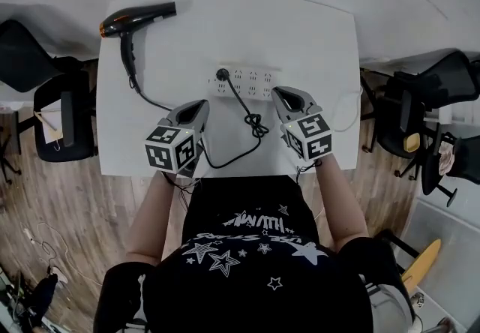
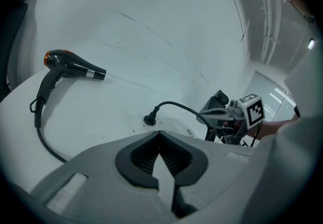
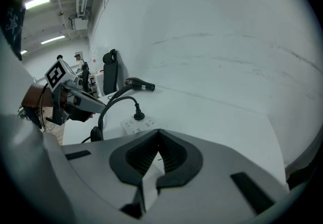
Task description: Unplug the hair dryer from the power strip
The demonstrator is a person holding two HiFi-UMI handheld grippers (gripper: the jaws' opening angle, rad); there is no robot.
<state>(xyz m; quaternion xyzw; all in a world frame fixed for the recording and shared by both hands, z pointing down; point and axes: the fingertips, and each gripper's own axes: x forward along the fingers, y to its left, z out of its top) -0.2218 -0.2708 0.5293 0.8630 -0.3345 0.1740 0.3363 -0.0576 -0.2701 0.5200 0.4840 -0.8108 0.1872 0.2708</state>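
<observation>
Plug point(image 1: 222, 75) seated in power strip point(image 1: 244, 84), its right end behind right gripper point(image 1: 281, 94)

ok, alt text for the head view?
Black plug sits in a white power strip on a white table, cord running to a hair dryer at the far left. Left gripper and right gripper hover near the strip, empty.
</observation>
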